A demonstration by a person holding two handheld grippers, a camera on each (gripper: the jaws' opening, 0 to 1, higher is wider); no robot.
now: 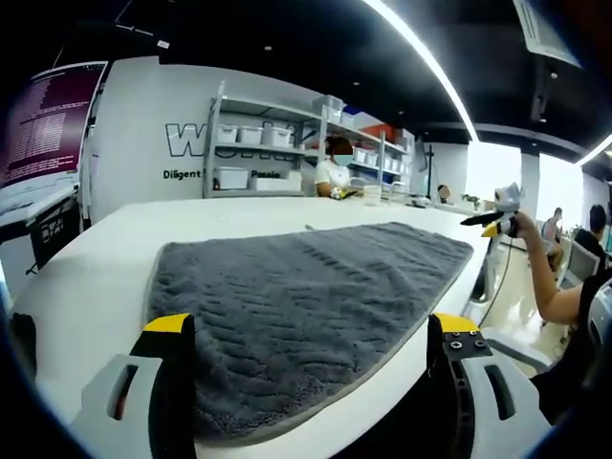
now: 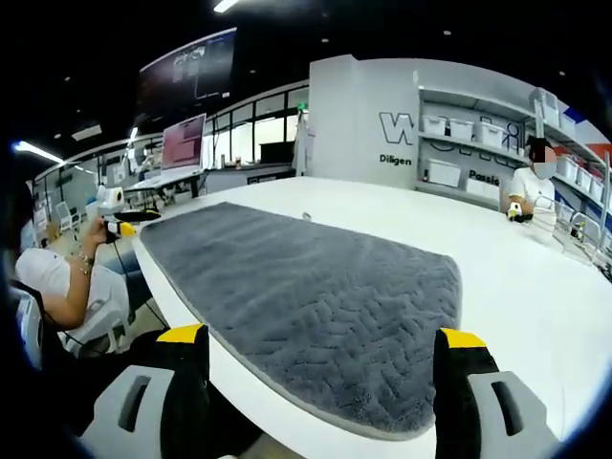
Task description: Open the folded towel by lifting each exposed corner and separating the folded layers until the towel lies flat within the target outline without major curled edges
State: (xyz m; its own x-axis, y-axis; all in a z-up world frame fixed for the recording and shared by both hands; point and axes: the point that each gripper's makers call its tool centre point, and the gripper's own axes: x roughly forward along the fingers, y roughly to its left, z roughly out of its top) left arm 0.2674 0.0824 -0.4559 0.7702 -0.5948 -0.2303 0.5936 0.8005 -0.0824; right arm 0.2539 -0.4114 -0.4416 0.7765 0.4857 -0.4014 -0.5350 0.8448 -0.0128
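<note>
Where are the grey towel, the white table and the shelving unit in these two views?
grey towel (image 1: pixel 306 306), left gripper view, middle of its top surface.
white table (image 2: pixel 535 277), right gripper view, bare top beside the towel.
shelving unit (image 1: pixel 258 143), left gripper view, shelf holding white bins.

- The white wall (image 1: pixel 182 124) behind the shelves, left gripper view: large outlined letters starting "W", the rest hidden by the shelf unit (image 1: pixel 268 143); below, small dark print reading "Diligent".
- The same wall (image 2: pixel 382 115), right gripper view: a large "W", with "Dilige" beneath.
- The dark poster (image 1: pixel 48 124) carries lines of text too small to read.
</note>
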